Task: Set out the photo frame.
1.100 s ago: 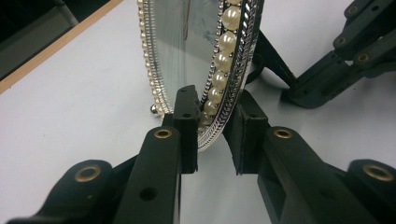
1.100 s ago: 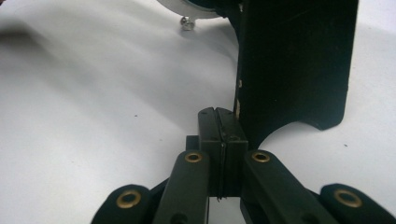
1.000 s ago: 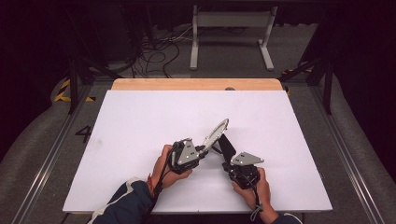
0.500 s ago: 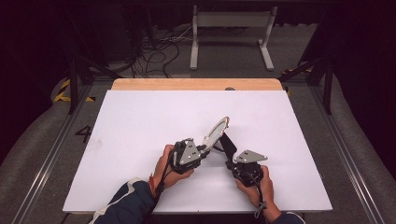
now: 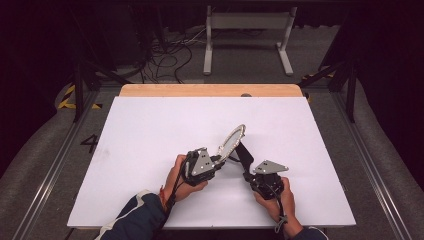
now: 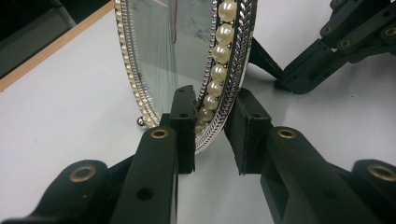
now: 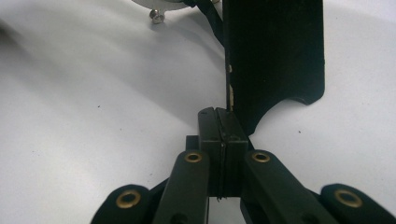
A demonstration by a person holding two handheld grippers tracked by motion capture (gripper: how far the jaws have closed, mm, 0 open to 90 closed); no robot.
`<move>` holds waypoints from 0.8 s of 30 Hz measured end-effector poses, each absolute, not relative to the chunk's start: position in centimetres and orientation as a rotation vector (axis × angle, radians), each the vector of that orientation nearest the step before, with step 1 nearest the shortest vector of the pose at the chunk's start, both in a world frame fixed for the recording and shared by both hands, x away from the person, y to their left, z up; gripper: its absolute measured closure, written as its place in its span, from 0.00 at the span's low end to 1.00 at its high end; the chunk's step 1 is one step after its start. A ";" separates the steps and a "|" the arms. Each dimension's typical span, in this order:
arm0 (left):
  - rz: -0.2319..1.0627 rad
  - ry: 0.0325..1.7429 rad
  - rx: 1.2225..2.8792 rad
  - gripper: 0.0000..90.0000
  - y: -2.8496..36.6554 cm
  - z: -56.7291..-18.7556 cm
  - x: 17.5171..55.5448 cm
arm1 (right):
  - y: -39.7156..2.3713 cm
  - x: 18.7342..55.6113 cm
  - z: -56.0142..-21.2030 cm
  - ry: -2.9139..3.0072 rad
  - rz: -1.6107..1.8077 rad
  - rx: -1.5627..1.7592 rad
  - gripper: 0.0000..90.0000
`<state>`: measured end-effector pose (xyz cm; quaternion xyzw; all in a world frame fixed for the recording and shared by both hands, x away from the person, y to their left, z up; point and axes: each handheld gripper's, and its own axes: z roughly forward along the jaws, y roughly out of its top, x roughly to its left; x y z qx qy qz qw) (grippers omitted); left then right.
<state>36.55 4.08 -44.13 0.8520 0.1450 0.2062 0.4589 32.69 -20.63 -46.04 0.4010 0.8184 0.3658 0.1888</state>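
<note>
left gripper pinches frame rim; right gripper pressed together on stand. step: propping frame. next: swing stand out.

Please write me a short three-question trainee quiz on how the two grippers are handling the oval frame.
1. True or false: the left gripper has the pearl-edged oval frame between its jaws.
2. What does the right gripper hold: A the black back stand, B a pearl, C nothing?
3. What surface are they working on?

Key: 1 true; 2 A; 3 the white table.
</note>
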 end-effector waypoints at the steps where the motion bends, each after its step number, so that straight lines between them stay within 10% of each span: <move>1: 0.509 0.359 2.099 0.81 4.1 -44.1 36.5 | -20.7 32.7 -46.0 2.302 1.030 1.130 1.00; 24: 0.455 0.315 2.155 0.66 6.4 -43.4 35.8 | -18.6 30.9 -44.0 2.238 1.168 0.992 0.85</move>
